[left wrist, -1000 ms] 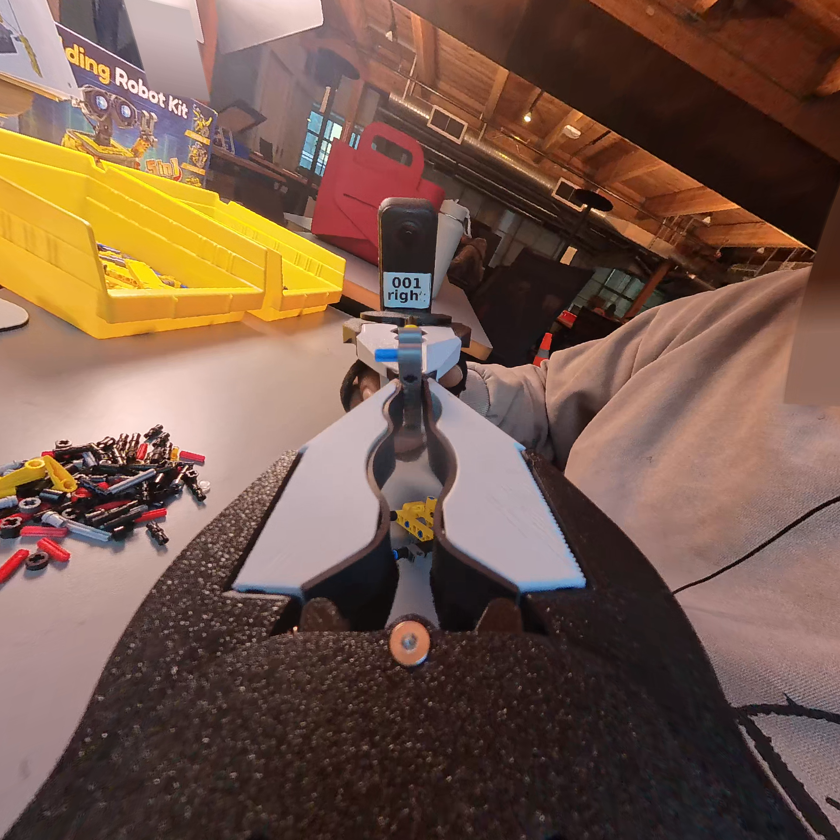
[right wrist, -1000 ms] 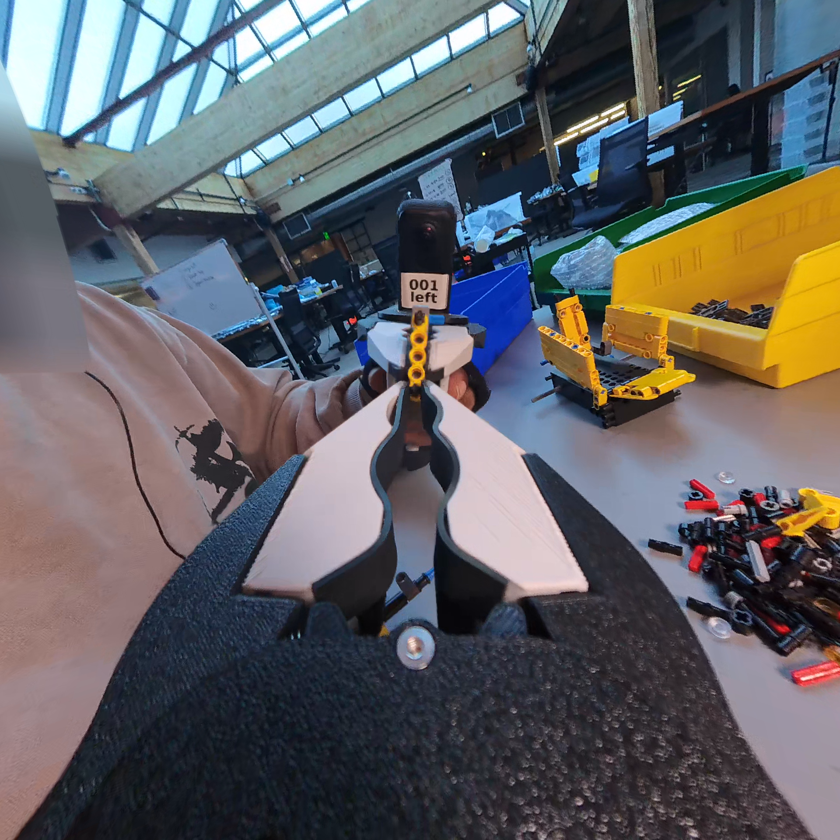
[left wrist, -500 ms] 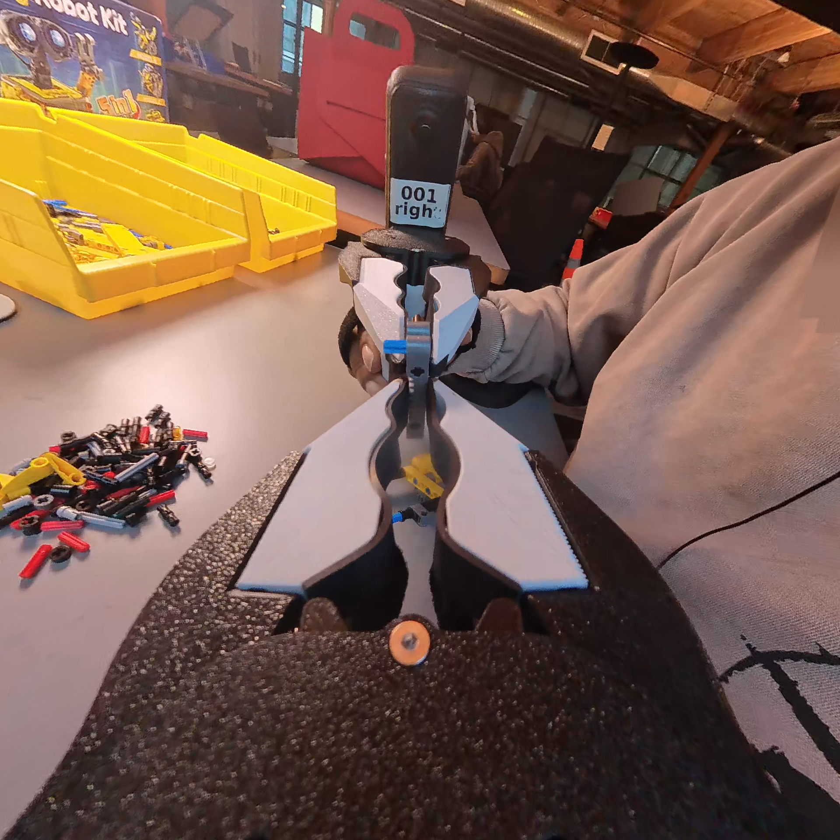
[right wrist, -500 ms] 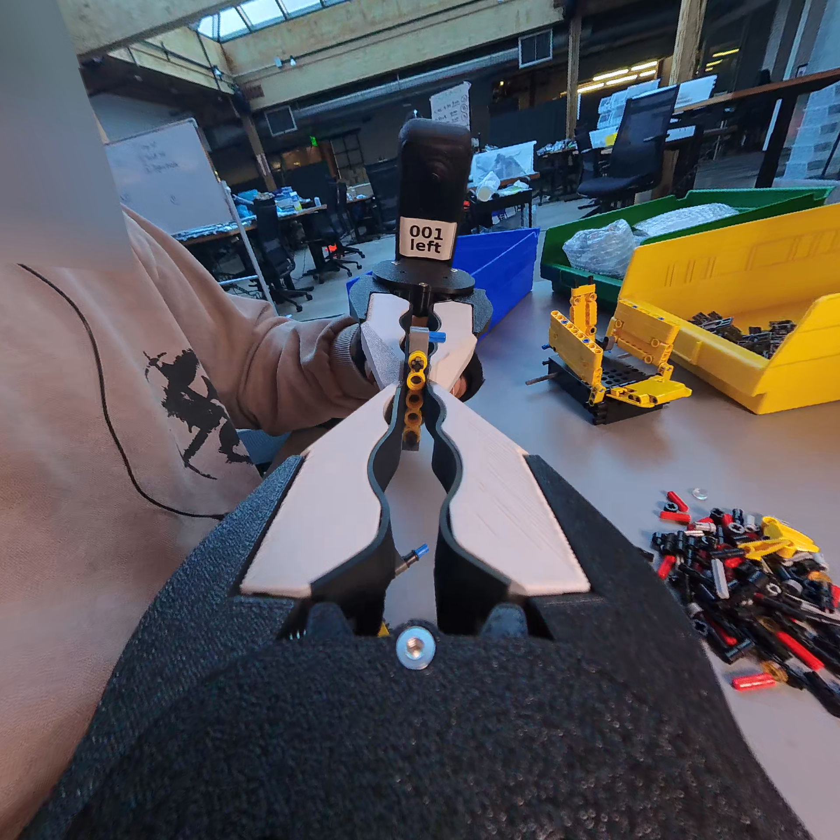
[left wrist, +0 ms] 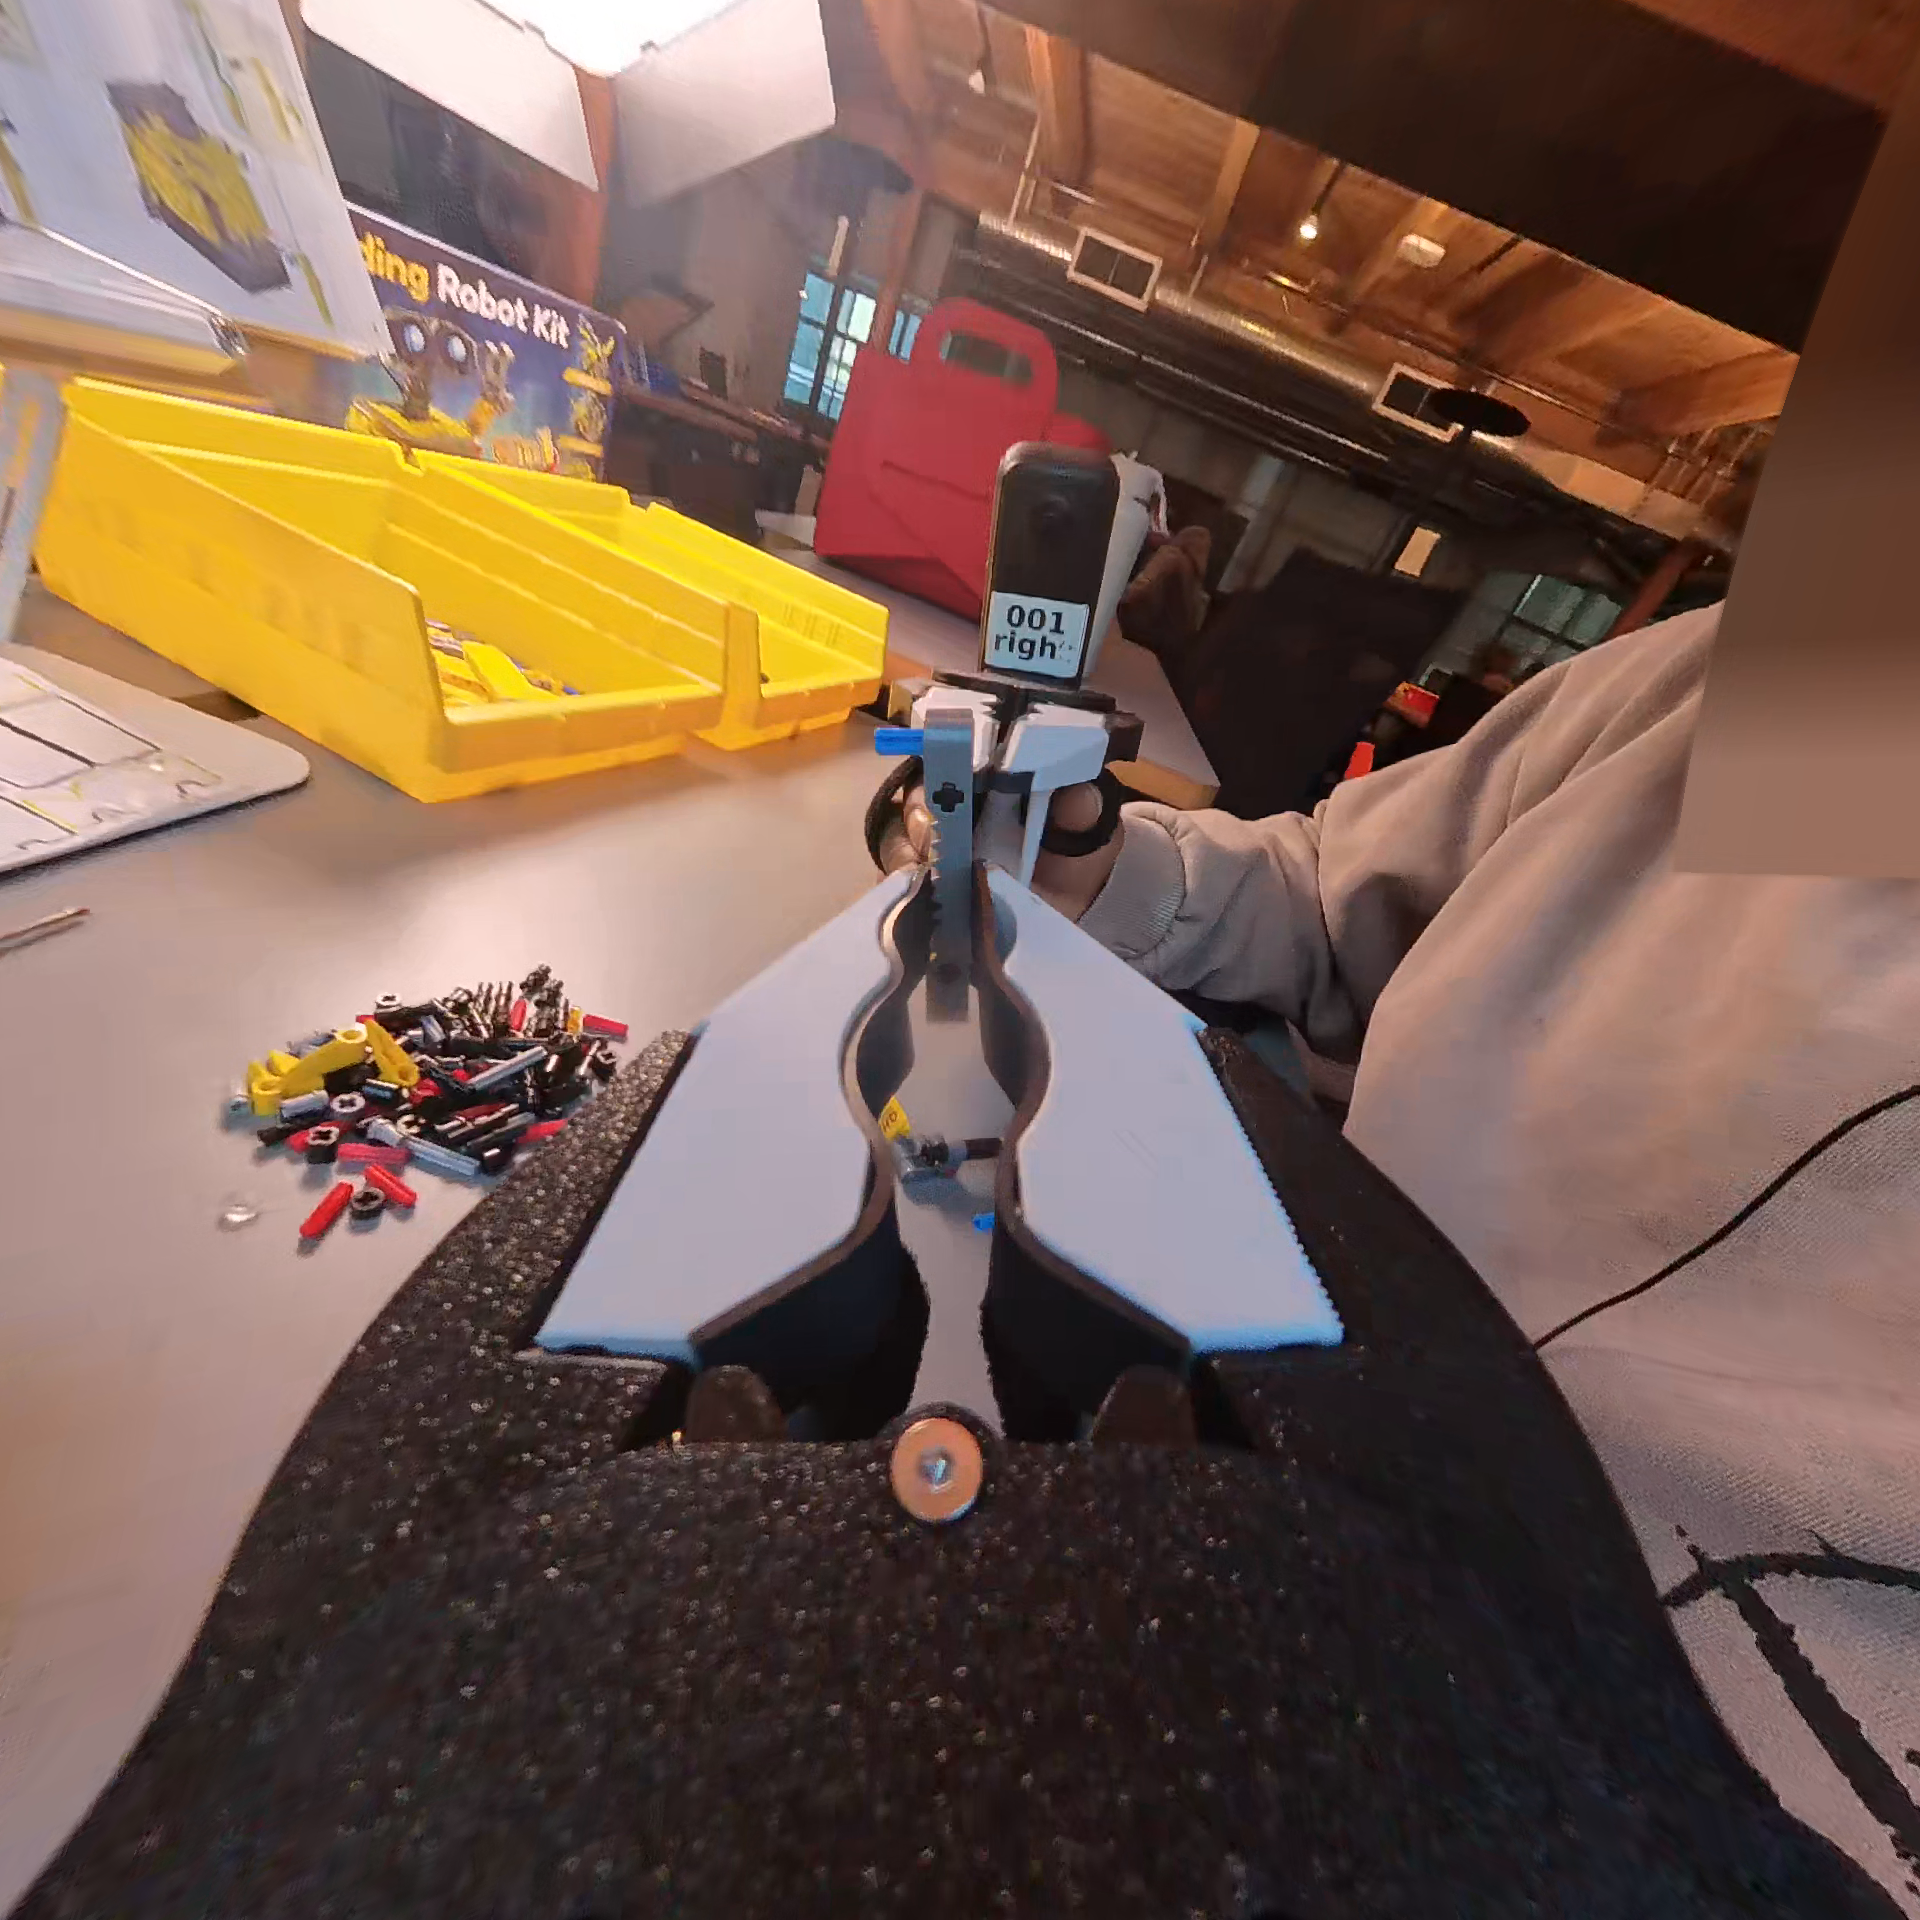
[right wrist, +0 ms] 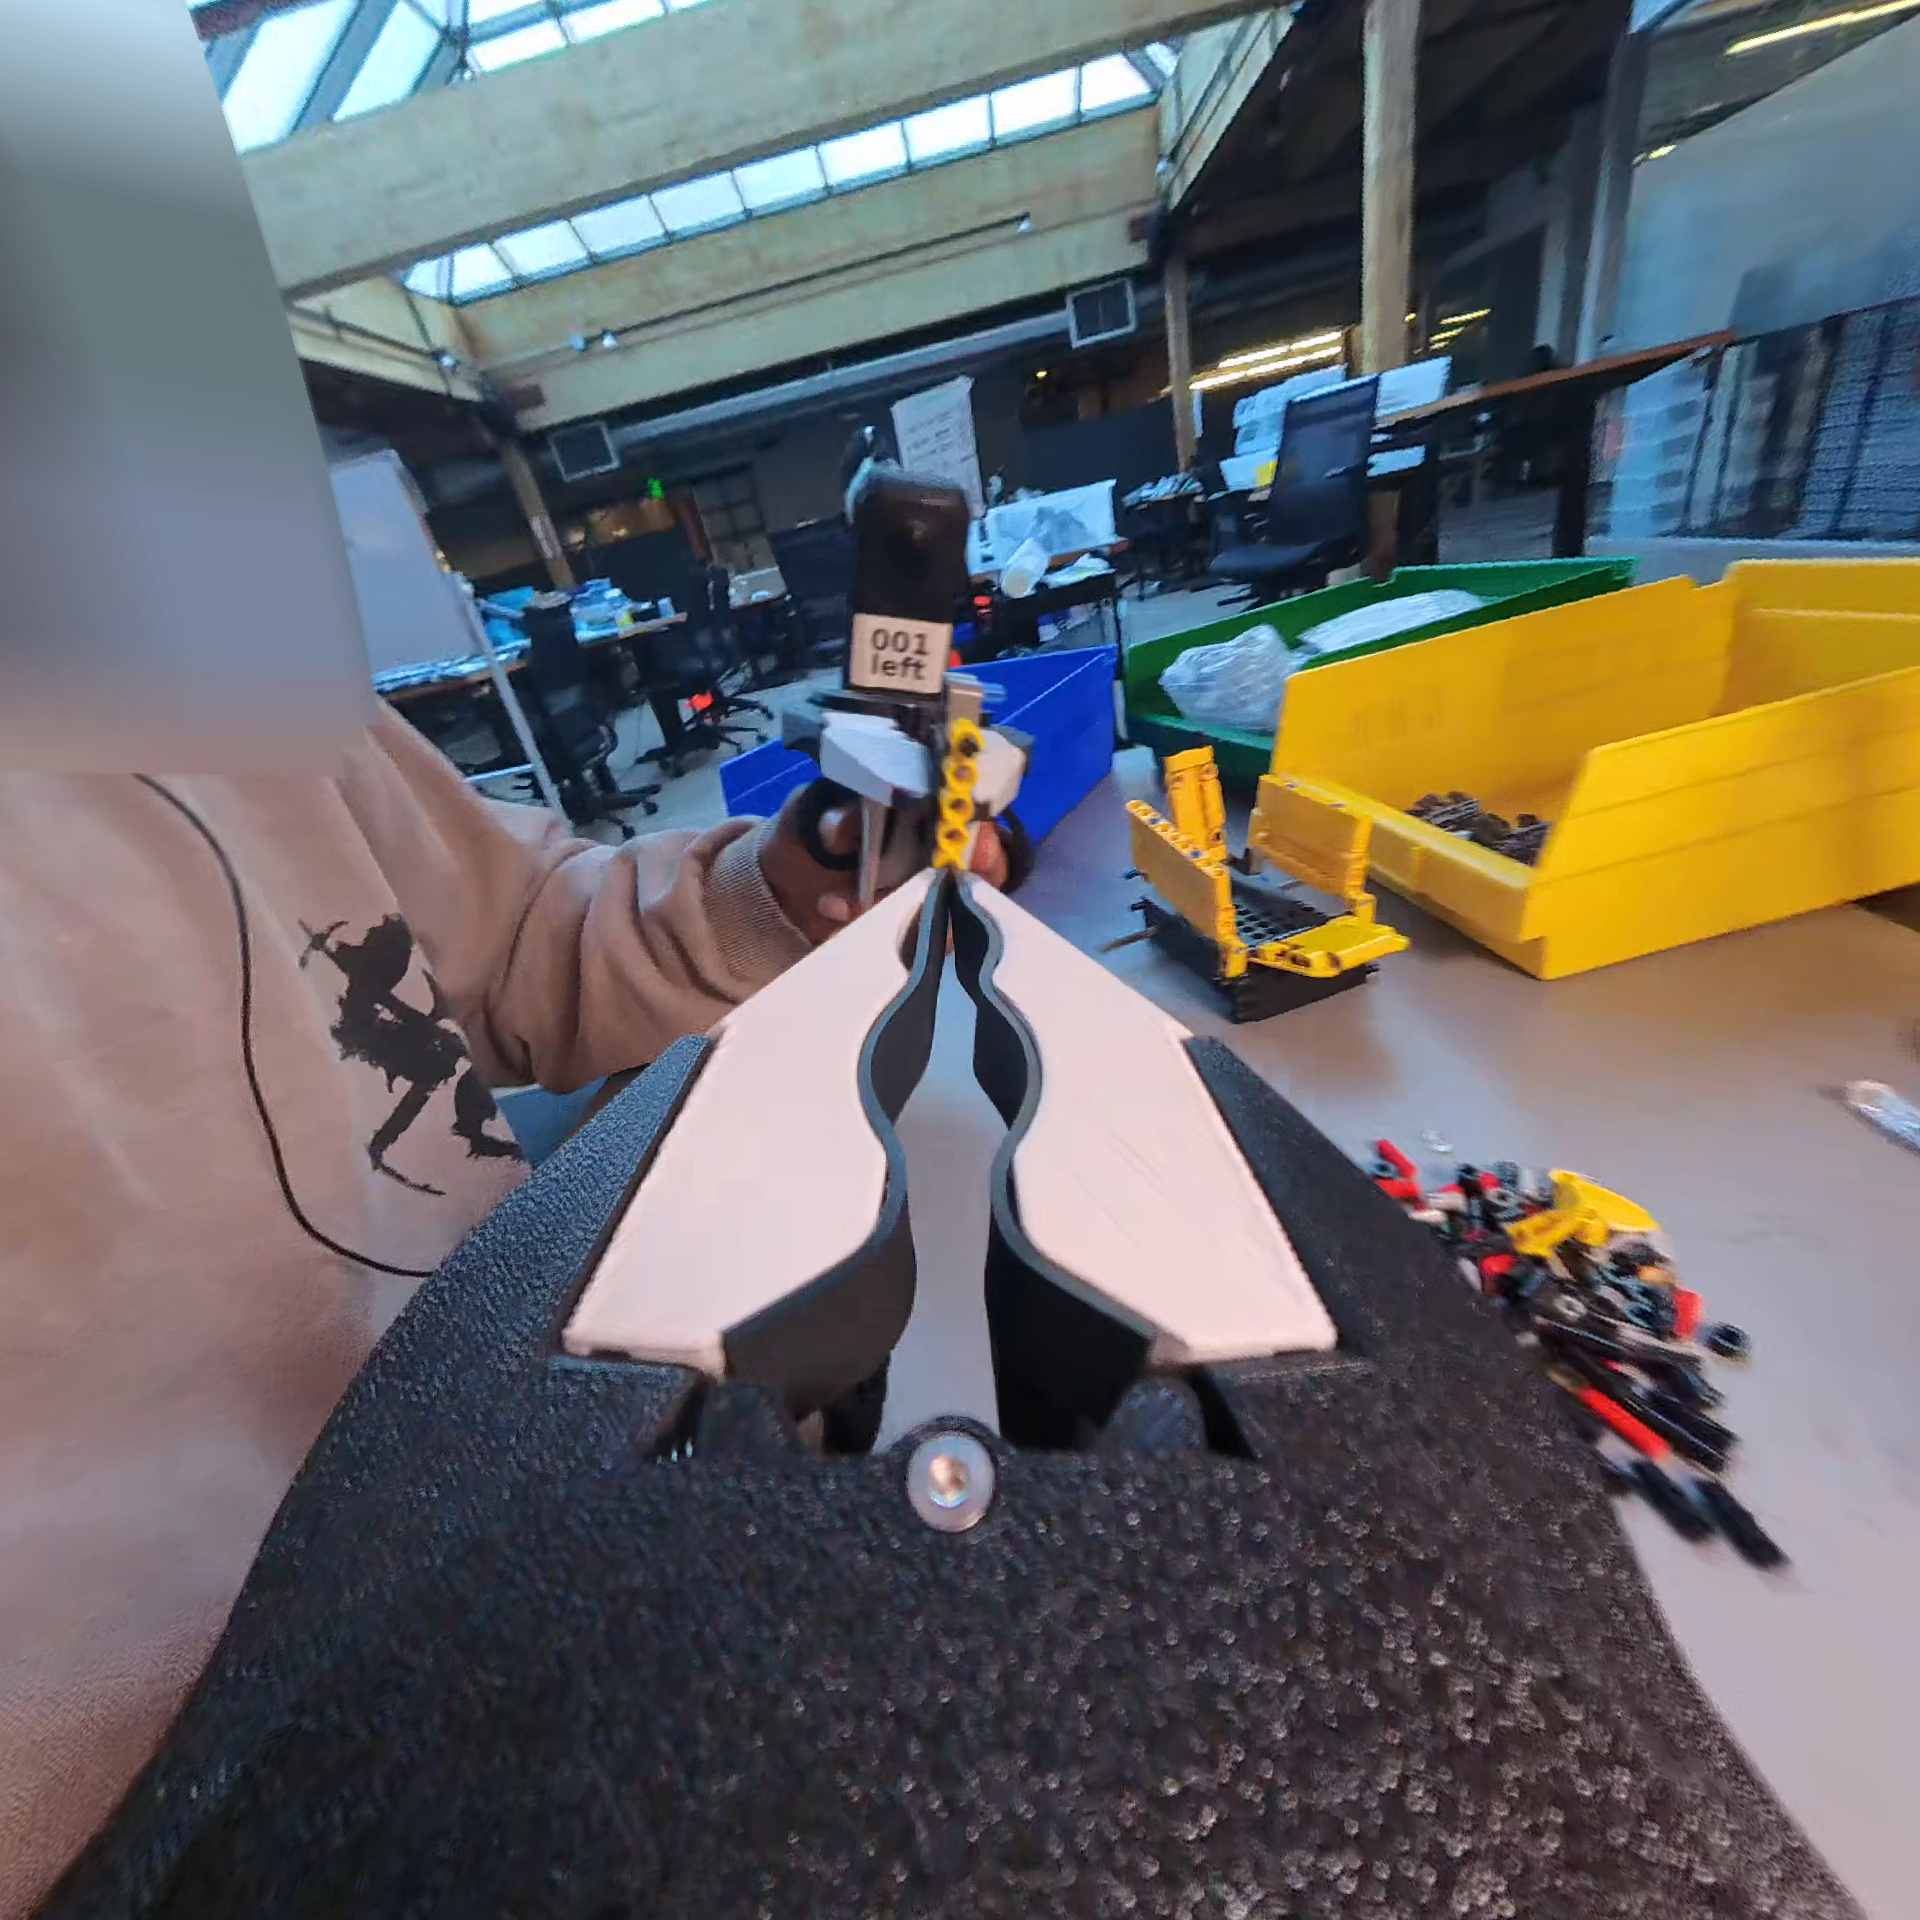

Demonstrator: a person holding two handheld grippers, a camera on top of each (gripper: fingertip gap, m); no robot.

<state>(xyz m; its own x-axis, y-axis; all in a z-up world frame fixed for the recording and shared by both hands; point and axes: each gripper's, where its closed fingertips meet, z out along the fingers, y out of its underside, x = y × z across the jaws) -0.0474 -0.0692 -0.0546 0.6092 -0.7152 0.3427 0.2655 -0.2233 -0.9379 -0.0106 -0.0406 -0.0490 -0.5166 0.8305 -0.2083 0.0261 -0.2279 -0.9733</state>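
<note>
Left gripper [left wrist: 948, 914] clamps grey toothed beam [left wrist: 945, 831], right gripper [right wrist: 948, 883] pinches yellow holed beam [right wrist: 958, 795]; grey worktop [left wrist: 520, 914], parts pile [left wrist: 436, 1081], yellow bins [left wrist: 416, 582], timber-roofed workshop

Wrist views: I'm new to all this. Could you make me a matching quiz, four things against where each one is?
Things:
1. grey toothed piece
2. yellow holed beam
3. pile of small parts
4. half-built yellow model

Places:
A. standing on the table beside the yellow bin
B. pinched in the right gripper
C. lying loose on the table
D. pinched in the left gripper

Pairs: 1-D, 2-B, 3-C, 4-A.
</note>
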